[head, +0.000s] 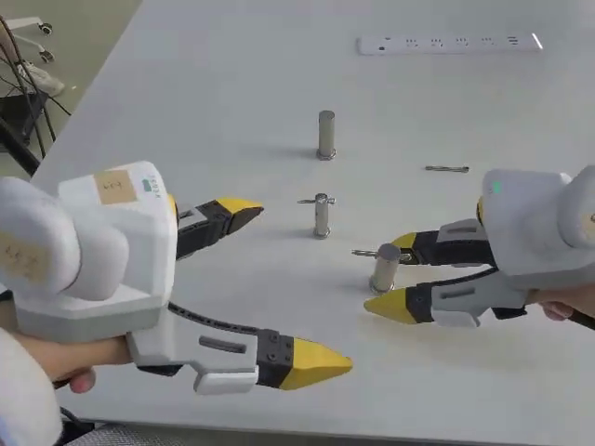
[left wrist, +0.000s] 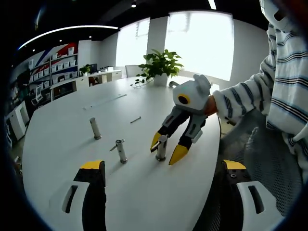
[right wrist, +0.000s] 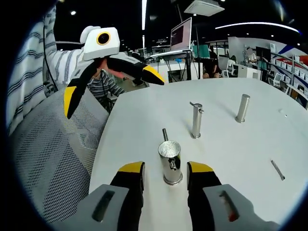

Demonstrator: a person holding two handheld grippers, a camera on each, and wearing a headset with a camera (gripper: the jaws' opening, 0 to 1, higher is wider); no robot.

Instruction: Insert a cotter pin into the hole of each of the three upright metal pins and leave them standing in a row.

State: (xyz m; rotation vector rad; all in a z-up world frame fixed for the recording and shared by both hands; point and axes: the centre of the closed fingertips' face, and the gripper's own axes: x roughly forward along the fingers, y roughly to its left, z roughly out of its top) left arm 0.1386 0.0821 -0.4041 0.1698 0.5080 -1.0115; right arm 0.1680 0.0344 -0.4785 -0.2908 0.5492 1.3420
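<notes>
Head view shows a power strip (head: 451, 43) beyond the far pin (head: 326, 135)

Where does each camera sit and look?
Head view: on the head, looking down at the table; left claw, right claw, a hand show.
Left gripper view: on the left claw, facing the right claw; own jaws, striped sleeve show.
Right gripper view: on the right claw, facing the near pin between its jaws; left claw beyond.
Shared: both gripper views see the middle pin.

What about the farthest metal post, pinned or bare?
Bare: the far post stands upright, nothing through its top; a cotter pin lies loose nearby.
</notes>
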